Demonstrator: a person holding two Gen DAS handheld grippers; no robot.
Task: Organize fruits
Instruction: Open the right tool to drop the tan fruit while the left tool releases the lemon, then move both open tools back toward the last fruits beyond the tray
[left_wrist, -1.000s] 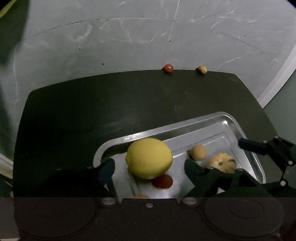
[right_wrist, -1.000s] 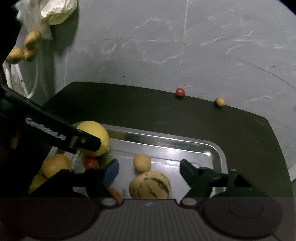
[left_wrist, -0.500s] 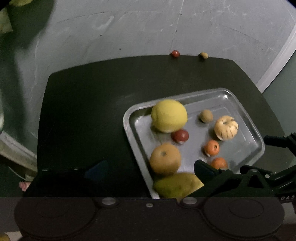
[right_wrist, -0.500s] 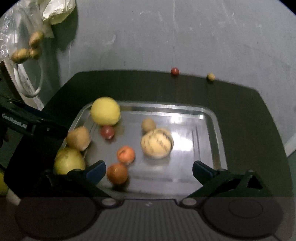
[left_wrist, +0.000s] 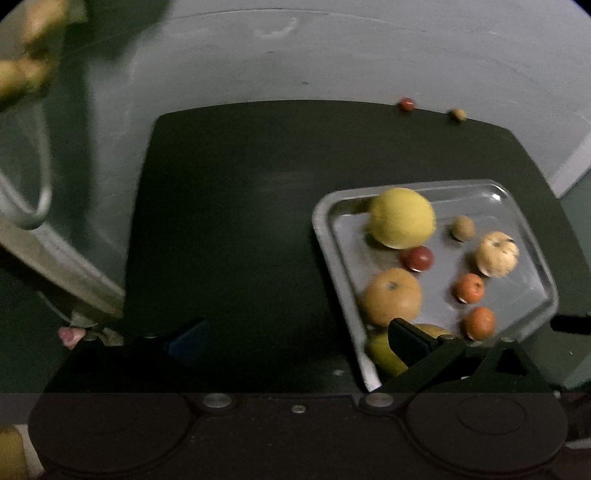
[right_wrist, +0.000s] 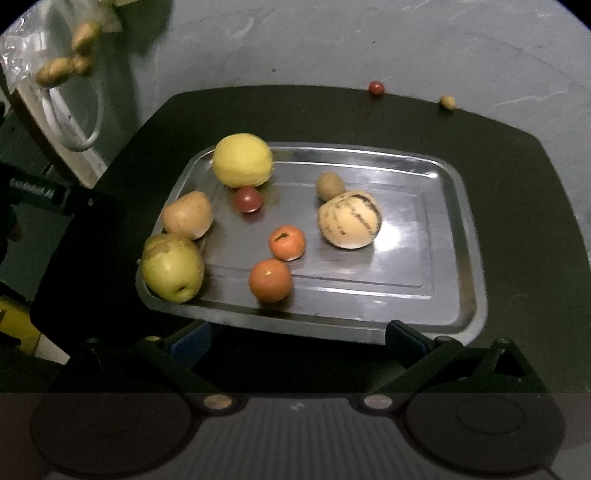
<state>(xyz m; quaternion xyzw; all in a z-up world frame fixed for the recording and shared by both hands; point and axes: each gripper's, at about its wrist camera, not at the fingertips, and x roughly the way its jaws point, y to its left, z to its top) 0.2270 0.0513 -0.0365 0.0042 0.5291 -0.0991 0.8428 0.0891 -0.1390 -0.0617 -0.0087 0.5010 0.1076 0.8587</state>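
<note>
Both grippers empty, jaws spread wide, hovering off the near side of the tray (right_wrist: 458, 236). Landmark is the tray: it sits on the dark table (right_wrist: 524, 206), long axis running left-right in the right wrist view. Eight fruits in it: lemon (right_wrist: 242, 159) at the far-left corner, cherry tomato (right_wrist: 248, 198) just in front of it, tan pear-like fruit (right_wrist: 187, 215) on the left edge, green apple (right_wrist: 173, 268) at the near-left corner, touching or nearly touching the tan one, two small orange fruits (right_wrist: 277, 263) mid-tray near each other, striped melon (right_wrist: 349, 218) centre-right with a small brown fruit (right_wrist: 330, 185) just behind it. Right third of the tray is bare. Still outside: red berry (right_wrist: 376, 88) and a small tan fruit (right_wrist: 447, 101), both at the table's far edge beyond the tray's far-right side, well apart from each other. My read: those two are what's left to bring in. Key relation: they lie straight ahead and to the right of the right gripper (right_wrist: 295, 334), past the whole tray; the left gripper (left_wrist: 295, 334) sits off the tray's left side with its right finger over the near-left corner, so it is worse placed. Right arm looks nearer. Both strays are round, no axis to align. Left view is motion-blurred, so treat its positions loosely.
</note>
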